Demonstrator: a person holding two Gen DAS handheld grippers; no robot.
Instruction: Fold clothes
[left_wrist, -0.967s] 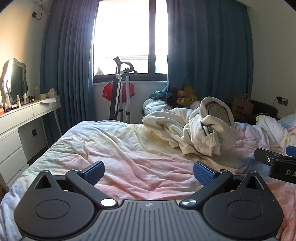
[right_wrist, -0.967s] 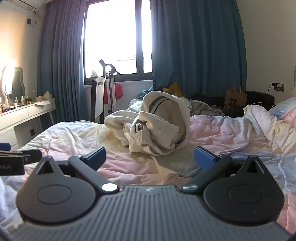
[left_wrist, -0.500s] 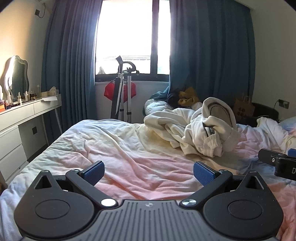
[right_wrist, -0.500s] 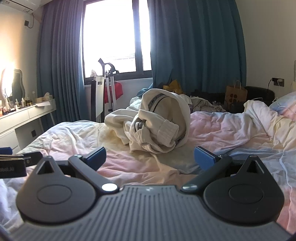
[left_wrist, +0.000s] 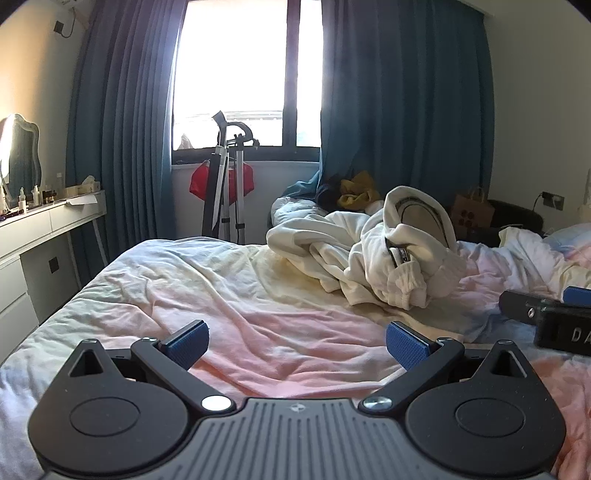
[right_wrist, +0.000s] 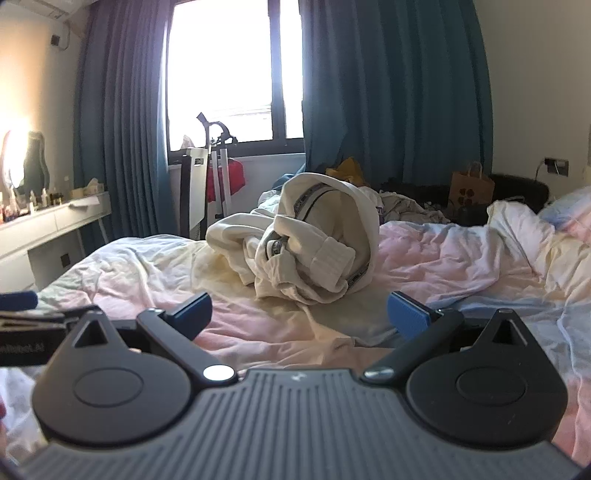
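A crumpled cream-white hooded sweatshirt (left_wrist: 388, 254) lies in a heap on the bed, ahead and to the right in the left wrist view, and ahead near the middle in the right wrist view (right_wrist: 310, 251). My left gripper (left_wrist: 297, 341) is open and empty above the pink and cream sheet (left_wrist: 236, 306), short of the heap. My right gripper (right_wrist: 299, 312) is open and empty, just short of the sweatshirt. The right gripper's side shows at the right edge of the left wrist view (left_wrist: 543, 317).
A white dresser (left_wrist: 40, 236) with bottles and a mirror stands left of the bed. A metal stand with a red item (left_wrist: 225, 184) is under the window. More clothes (left_wrist: 354, 192) pile by the curtain. A paper bag (right_wrist: 471, 188) and pillows (right_wrist: 565, 210) are at right.
Both grippers have moved slightly forward toward the sweatshirt and tilted up a little. Both stay open and empty. The sweatshirt has not moved.
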